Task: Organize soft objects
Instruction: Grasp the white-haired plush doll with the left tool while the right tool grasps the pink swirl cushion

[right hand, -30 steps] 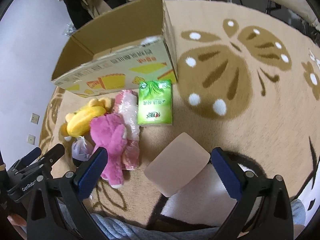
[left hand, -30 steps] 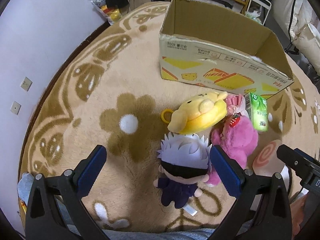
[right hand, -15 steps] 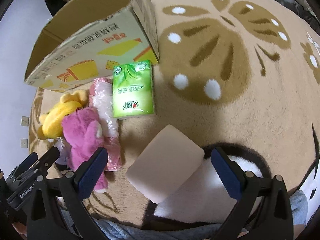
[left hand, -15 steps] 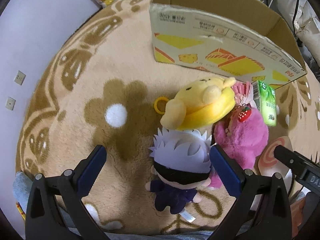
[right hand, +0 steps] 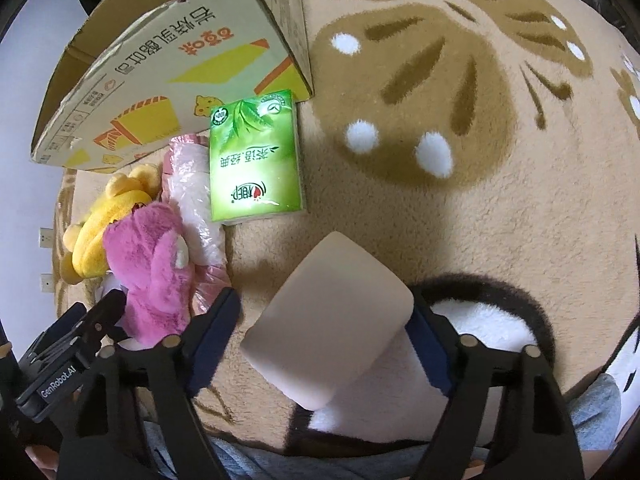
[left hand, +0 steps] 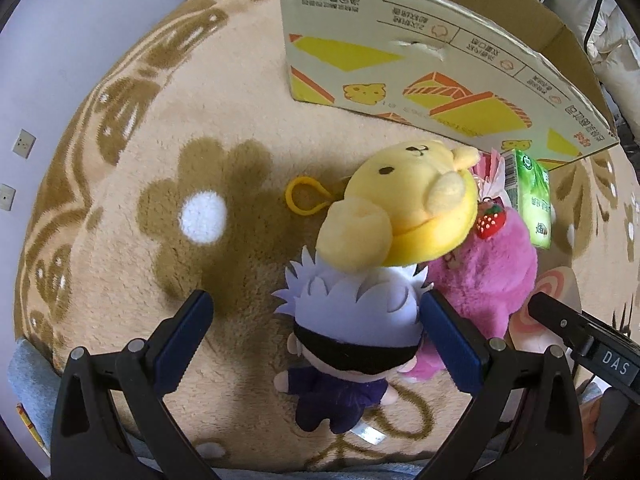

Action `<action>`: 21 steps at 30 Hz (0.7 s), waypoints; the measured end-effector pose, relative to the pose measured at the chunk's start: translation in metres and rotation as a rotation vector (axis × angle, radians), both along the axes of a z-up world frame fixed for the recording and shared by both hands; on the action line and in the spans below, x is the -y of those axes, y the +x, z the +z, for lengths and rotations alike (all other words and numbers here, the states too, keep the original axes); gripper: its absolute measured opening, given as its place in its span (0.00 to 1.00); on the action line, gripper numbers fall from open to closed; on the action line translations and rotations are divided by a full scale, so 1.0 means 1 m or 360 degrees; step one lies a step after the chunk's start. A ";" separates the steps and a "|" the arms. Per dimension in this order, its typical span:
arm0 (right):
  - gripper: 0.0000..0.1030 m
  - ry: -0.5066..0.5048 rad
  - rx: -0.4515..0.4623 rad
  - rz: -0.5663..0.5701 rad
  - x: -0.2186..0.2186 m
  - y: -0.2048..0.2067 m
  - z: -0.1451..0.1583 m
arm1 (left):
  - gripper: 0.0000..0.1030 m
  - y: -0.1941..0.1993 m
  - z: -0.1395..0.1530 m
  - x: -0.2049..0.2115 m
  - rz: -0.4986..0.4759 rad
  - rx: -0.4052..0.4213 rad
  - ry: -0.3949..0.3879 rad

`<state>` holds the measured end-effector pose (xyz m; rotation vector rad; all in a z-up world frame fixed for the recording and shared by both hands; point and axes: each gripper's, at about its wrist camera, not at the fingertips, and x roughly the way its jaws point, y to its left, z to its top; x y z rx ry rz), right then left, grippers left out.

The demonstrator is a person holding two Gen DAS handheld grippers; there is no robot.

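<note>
Both claws low over the soft pile on the rug

Left claw (left hand: pixel 316 336) wide around white-haired doll (left hand: pixel 352 328), head toward box (left hand: pixel 420 60); right claw (right hand: pixel 324 332) wide around beige pad (right hand: pixel 328 332), lying diagonally. Both nearer than before.

A beige rug (left hand: pixel 240 112) carries brown flowers with white centres. The cardboard box (left hand: pixel 440 64) shows yellow and orange shapes. The plush bear (left hand: pixel 404 216) is yellow, another plush (left hand: pixel 492 280) pink, the doll (left hand: pixel 356 320) white-haired in dark purple, the tissue pack (right hand: pixel 256 160) green, the pad (right hand: pixel 332 328) pale beige.
</note>
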<state>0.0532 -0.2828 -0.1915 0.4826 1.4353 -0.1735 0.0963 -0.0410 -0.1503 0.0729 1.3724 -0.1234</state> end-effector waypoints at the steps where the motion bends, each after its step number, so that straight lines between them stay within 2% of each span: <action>1: 0.78 -0.0003 -0.0002 0.0001 -0.001 0.001 0.002 | 0.99 0.000 -0.001 0.000 -0.0002 -0.0004 -0.0004; 8: 0.68 -0.0029 -0.0001 -0.0010 -0.005 0.005 -0.004 | 0.99 0.005 -0.004 0.000 -0.0007 -0.0018 -0.0022; 13: 0.56 -0.0029 0.0070 -0.0026 -0.003 0.001 0.011 | 0.97 0.010 -0.007 -0.004 -0.0011 -0.0034 -0.0047; 21: 0.52 0.0018 0.0125 -0.0026 -0.005 -0.001 0.018 | 0.94 0.011 -0.012 -0.001 -0.0004 -0.0063 -0.0087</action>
